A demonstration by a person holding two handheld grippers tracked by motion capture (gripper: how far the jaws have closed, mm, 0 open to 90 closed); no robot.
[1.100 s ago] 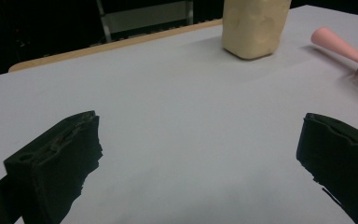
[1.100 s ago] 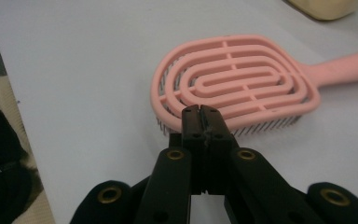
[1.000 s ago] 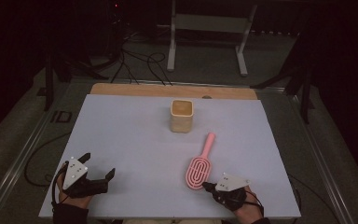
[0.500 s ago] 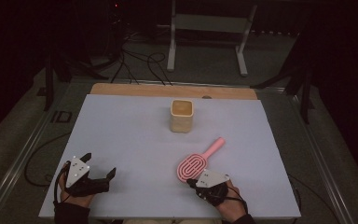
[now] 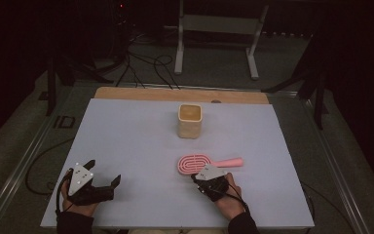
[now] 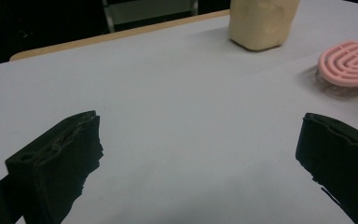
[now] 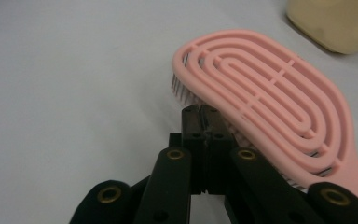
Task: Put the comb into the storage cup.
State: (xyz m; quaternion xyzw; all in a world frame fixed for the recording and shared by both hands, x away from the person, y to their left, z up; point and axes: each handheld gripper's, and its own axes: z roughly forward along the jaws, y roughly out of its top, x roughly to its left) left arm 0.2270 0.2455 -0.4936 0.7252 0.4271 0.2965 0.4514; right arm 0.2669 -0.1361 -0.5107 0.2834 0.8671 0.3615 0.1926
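A pink hairbrush [image 5: 195, 164] lies flat near the table's front right, its handle pointing right. My right gripper [image 5: 197, 176] is shut, its closed tips against the near edge of the brush head with nothing between them. In the right gripper view the joined jaws of the right gripper [image 7: 204, 112] meet the bristled rim of the hairbrush [image 7: 265, 98]. My left gripper [image 5: 103, 171] rests open at the front left, holding nothing. In its own view the left gripper [image 6: 200, 126] faces bare table, with the hairbrush [image 6: 352, 63] far to the right.
A beige square cup [image 5: 190, 119] stands upright at the table's middle back, also seen as the cup [image 6: 261, 21] and the cup [image 7: 335, 23]. A wooden strip [image 5: 141, 92] edges the far side of the white table [image 5: 126, 141]. A metal stand [image 5: 214, 29] and cables sit on the floor beyond.
My right gripper slid left along the front of the table, and the brush swung round: its handle went from pointing away to pointing right. The left gripper stayed put.
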